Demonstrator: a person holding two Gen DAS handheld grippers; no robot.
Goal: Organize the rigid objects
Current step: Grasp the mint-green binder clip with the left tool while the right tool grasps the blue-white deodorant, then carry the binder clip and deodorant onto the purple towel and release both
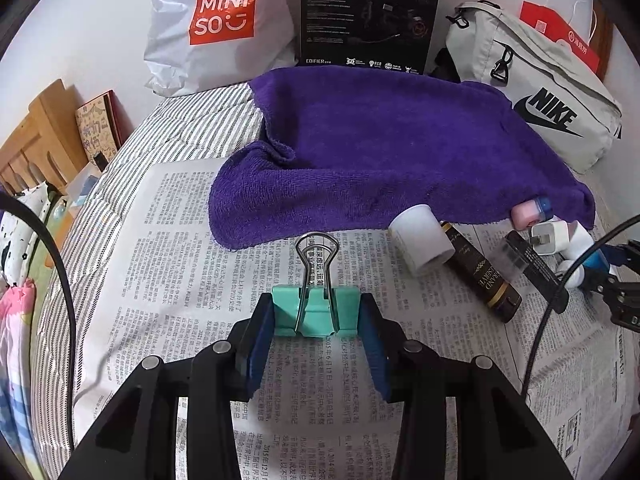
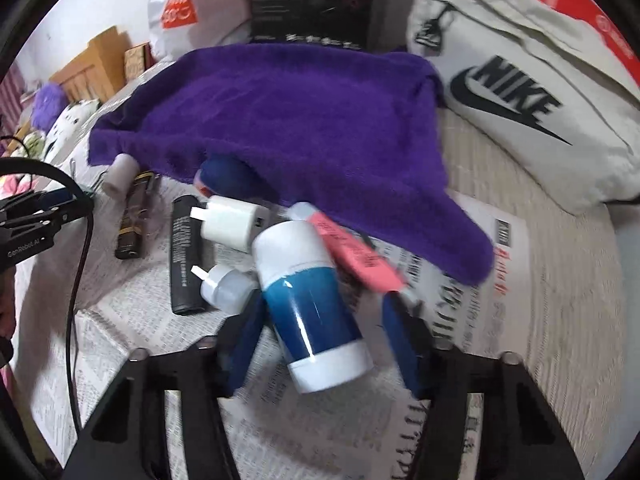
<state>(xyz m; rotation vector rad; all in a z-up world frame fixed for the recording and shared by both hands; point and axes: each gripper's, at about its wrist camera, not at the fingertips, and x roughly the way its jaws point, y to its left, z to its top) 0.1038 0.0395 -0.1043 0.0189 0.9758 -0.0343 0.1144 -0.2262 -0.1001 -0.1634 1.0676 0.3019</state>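
My left gripper (image 1: 316, 314) is shut on a teal binder clip (image 1: 316, 312) with wire handles, held just above the newspaper (image 1: 180, 248). My right gripper (image 2: 324, 312) is open; a blue-and-white bottle (image 2: 312, 304) lies between its fingers, not clamped. Around it lie a pink tube (image 2: 352, 252), a white charger plug (image 2: 232, 222), a small white pump bottle (image 2: 224, 286), a black tube (image 2: 184, 252), a dark gold-printed tube (image 2: 132, 220) and a white jar (image 2: 118, 174). A purple towel (image 1: 380, 148) lies behind them and covers some items.
A white Nike bag (image 1: 540, 92) sits at the back right. A Miniso bag (image 1: 216, 20) and a black Edifier box (image 1: 368, 12) stand at the back. A wooden headboard (image 1: 36, 140) and a book are at the left. Cables hang on both sides.
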